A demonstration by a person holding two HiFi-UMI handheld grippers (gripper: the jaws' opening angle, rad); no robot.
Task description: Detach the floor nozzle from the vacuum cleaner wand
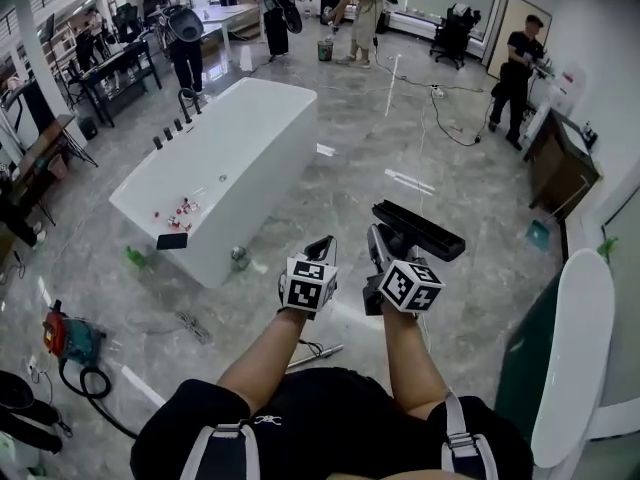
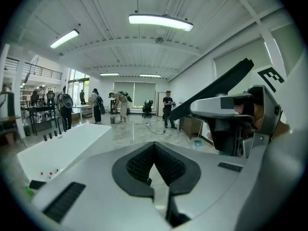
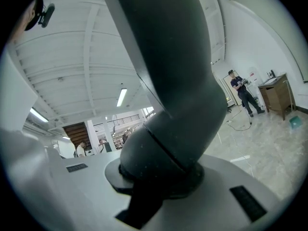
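Grip of the right gripper closes on the dark grey plastic neck of the black bar-shaped floor nozzle, its head at two o'clock, while the left gripper is clenched on nothing.

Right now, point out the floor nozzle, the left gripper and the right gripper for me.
floor nozzle (image 1: 420,230): head view, middle of its black head bar.
left gripper (image 2: 155,153): left gripper view, where its shut pads meet, nothing between.
right gripper (image 3: 160,178): right gripper view, between its fingertips, clamped on the nozzle's neck.
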